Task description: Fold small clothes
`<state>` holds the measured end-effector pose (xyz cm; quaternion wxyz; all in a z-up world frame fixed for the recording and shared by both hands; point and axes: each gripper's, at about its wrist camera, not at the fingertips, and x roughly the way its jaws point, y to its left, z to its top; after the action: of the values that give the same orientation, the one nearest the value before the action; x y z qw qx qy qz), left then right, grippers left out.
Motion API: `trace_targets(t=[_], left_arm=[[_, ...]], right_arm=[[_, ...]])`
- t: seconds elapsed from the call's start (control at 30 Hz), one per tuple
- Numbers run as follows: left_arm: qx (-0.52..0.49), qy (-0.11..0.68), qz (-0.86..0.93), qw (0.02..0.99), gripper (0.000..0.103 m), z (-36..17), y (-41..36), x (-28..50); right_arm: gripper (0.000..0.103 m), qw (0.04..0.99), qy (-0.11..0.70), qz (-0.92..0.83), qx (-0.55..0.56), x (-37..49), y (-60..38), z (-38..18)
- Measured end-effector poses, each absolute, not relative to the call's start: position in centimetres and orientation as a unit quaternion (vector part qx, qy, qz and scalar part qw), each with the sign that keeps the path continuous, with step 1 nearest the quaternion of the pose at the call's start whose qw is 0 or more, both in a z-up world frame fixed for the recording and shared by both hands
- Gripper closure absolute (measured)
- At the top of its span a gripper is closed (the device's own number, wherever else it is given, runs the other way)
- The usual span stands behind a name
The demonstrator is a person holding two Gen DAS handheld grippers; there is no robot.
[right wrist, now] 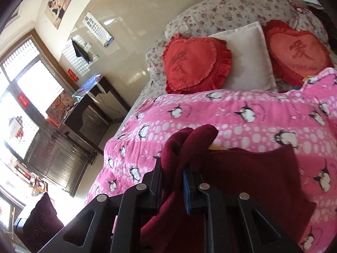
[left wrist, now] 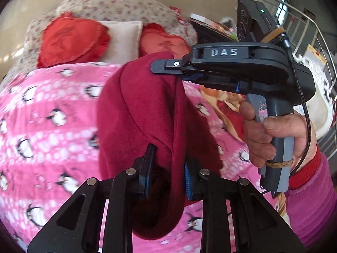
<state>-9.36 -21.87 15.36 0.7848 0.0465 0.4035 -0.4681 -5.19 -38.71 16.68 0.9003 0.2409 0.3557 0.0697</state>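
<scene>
A dark red garment (left wrist: 147, 109) hangs bunched in the air above the pink penguin blanket (left wrist: 46, 109). My left gripper (left wrist: 168, 168) is shut on its lower folds. My right gripper (left wrist: 166, 67) comes in from the right, held by a hand (left wrist: 271, 135), and is shut on the garment's upper edge. In the right wrist view, my right gripper (right wrist: 174, 168) pinches a thick bunch of the same red garment (right wrist: 195, 139), which trails off to the right over the blanket (right wrist: 242, 113).
Two red heart cushions (right wrist: 193, 65) (right wrist: 294, 52) and a white pillow (right wrist: 246, 57) lie at the head of the bed. A dark desk (right wrist: 90, 109) and windows stand left of the bed. A railing (left wrist: 311, 31) shows far right.
</scene>
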Motion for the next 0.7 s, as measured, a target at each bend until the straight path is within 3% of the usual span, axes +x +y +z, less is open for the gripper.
trace_targets(t=[0.2, 0.3, 0.4, 0.43, 0.47, 0.7], left_arm=[[0.079, 0.451, -0.478, 0.749, 0.080, 10.8, -29.3, -11.8], [0.089, 0.469, -0.483, 0.734, 0.073, 10.0, -30.1, -12.4], [0.101, 0.461, -0.503, 0.724, 0.059, 11.8, -28.7, -13.2], [0.103, 0.450, -0.510, 0.725, 0.054, 12.5, -27.8, -13.5], [0.107, 0.439, -0.513, 0.730, 0.052, 13.3, -26.7, -13.6], [0.142, 0.423, -0.426, 0.787, 0.048, 12.4, -21.9, -12.0]], right_arm=[[0.088, 0.882, 0.390, -0.022, 0.265, -8.7, -45.1, 11.5], [0.086, 0.861, 0.399, -0.038, 0.313, -9.7, -47.3, 8.8], [0.071, 0.863, 0.372, -0.028, 0.342, -11.9, -47.9, 9.3], [0.055, 0.865, 0.365, -0.024, 0.343, -12.5, -47.7, 9.9], [0.047, 0.869, 0.356, -0.018, 0.344, -13.3, -47.4, 10.5], [0.042, 0.870, 0.384, -0.004, 0.309, -14.2, -43.3, 10.0]])
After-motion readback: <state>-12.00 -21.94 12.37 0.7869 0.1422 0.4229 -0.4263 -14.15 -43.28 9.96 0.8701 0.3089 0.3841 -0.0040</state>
